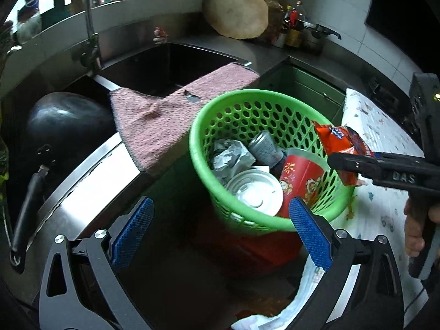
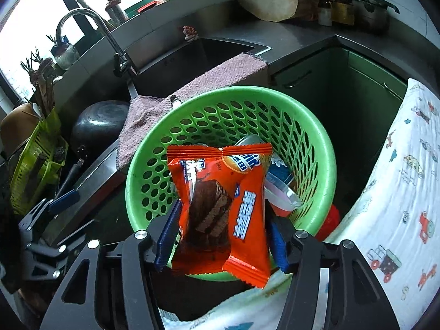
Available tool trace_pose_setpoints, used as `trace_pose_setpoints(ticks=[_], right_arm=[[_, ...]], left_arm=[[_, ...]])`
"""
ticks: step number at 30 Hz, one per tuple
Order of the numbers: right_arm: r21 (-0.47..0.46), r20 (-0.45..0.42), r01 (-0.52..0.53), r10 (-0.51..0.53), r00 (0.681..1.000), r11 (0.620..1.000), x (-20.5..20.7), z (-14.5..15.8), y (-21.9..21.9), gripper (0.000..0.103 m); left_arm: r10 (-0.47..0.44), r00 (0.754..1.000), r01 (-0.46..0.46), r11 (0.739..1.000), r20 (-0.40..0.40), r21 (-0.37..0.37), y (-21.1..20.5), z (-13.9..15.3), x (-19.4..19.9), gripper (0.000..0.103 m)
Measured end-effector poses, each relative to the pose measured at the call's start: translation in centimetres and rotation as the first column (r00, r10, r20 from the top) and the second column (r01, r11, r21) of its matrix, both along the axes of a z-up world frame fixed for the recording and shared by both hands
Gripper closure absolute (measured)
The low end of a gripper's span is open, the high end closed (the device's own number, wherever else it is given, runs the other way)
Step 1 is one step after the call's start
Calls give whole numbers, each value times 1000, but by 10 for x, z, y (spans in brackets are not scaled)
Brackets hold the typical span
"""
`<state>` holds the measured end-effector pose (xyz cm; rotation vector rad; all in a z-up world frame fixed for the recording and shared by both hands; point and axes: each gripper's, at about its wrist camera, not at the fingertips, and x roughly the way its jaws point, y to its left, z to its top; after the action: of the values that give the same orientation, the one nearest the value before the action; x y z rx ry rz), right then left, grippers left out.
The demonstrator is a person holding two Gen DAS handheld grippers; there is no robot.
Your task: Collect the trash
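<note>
Orange snack wrapper (image 2: 220, 209) between the blue pads of the right gripper (image 2: 220, 244), jaws partly spread yet flanking it closely, apparently still pinching the packet above the green perforated basket (image 2: 327, 165) at centre frame. Already inside: a crumpled paper wad (image 1: 231, 156), a tin lid (image 1: 254, 192), a red paper cup (image 1: 305, 181). Left gripper (image 1: 220, 236) wide open and empty, low in its own view, just short of the basket rim. Step in hand, by the look of it: dropping the wrapper. Next: jaws wider, directly over the basket's mouth, clear of the rim.
</note>
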<state>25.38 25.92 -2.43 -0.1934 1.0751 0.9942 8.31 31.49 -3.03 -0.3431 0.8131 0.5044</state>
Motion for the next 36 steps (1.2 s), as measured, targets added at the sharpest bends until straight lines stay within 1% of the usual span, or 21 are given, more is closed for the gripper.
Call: trace_pose_setpoints(ticks=[3,5,10,16,19,22,24,26,31,36], right_arm=[[5,1,1,-1,1000,1000,1,-3,1,34],[11,0,0,0,1000,1000,1,-3,0,30],[9,8,2,-2,1000,1000,-1,-1,-5,29],[17,29,9,-9,1000,1000,-6,12,-27,25],[17,58,18,-19,998,1000,-10,20,-43,23],[11,108,27,-28,994,1000,-17,31,-63,22],[12,125,32,-33,992,999,-21,36,-74,21],[16,128,38,-40,991,999,-25,40,-87,21],[19,139,55,-57,989,998,-37,47,-120,20],[19,162,81,-83,983,997,-51,53,-154,17]], left_arm=[[13,1000,-13,1000,1,21,-3,2,-8,5],[15,1000,-15,999,4,34,-6,4,-12,5],[22,1000,-22,998,9,58,-14,8,-19,5],[19,1000,-21,997,24,76,-25,16,-23,5],[9,1000,-11,997,28,78,-34,20,-23,5],[-6,999,3,997,35,72,-43,23,-23,5],[-4,999,2,996,33,91,-51,25,-22,5],[-10,999,7,995,32,99,-58,27,-21,5],[-36,998,32,996,47,86,-77,31,-21,5],[-64,996,60,995,56,76,-98,35,-21,5]])
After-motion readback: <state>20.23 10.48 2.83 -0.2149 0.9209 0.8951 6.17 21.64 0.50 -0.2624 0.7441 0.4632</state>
